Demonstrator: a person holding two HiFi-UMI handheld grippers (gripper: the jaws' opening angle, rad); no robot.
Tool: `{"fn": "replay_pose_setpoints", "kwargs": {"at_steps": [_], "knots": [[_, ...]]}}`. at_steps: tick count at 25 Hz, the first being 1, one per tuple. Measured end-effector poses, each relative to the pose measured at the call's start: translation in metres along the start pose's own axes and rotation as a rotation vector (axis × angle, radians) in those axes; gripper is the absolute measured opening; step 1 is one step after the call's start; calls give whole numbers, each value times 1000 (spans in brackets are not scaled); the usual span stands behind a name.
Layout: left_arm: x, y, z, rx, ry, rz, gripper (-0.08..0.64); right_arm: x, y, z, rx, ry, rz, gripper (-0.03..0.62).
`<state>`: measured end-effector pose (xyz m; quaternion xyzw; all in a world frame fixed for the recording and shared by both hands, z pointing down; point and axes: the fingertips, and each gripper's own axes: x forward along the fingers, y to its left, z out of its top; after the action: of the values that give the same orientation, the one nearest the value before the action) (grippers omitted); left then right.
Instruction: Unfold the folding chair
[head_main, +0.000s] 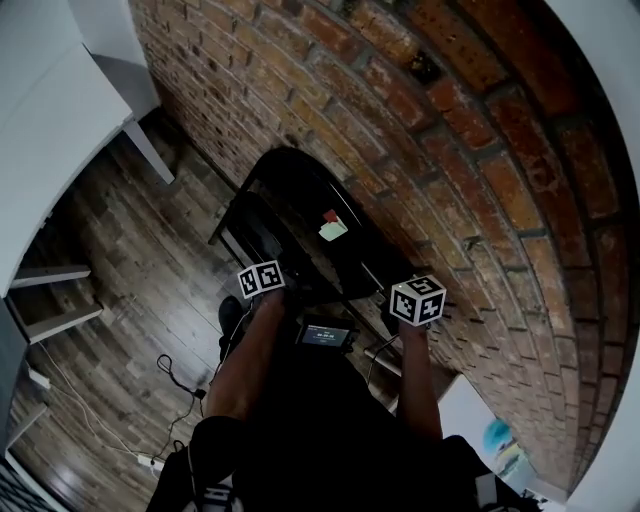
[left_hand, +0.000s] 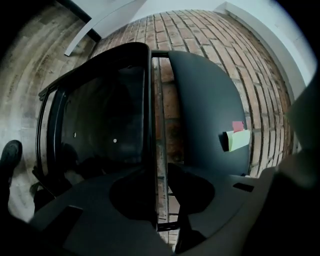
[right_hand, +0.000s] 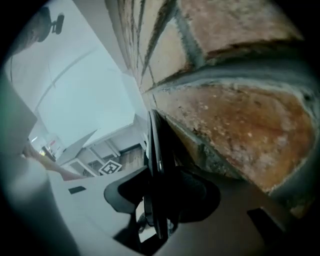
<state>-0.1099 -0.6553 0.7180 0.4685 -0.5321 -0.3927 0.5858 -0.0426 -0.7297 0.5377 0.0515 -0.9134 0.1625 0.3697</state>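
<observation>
Now left tongs (left_hand: 160, 196), right tongs (right_hand: 161, 196) straddle folding chair (left_hand: 210, 100)

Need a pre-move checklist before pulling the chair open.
1. Chair folded against wall: ok.
2. Left tongs around chair edge: ok.
3. Left tongs clamped: cannot tell.
4. Right tongs clamped on chair: not ok, they stand wide around it.
5. Note clear of both tongs: ok.
6. Cable apart from chair: ok.
</observation>
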Motion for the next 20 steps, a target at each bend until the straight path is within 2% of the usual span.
{"fn": "replay_pose_setpoints", "kwargs": {"at_steps": [3,7,11,13,16,20], "knots": [[-5,5,0,4,-6,14,79,1,8,-4,-77,48,30,160],[-25,8,-2,0,-24,-4,40,-3,37,-5,-126,47,116,150],[-53,10,-3,9,-16,-41,38,6,82,5,-121,1,283,143],[-65,10,-7,13,-1,-57,38,18,106,12,-120,12,348,143],[-79,10,-12,13,11,-86,38,29,127,11,-160,76,359,121],[-92,8,-6,15,-13,-129,38,27,144,12,-104,34,345,121]]}}
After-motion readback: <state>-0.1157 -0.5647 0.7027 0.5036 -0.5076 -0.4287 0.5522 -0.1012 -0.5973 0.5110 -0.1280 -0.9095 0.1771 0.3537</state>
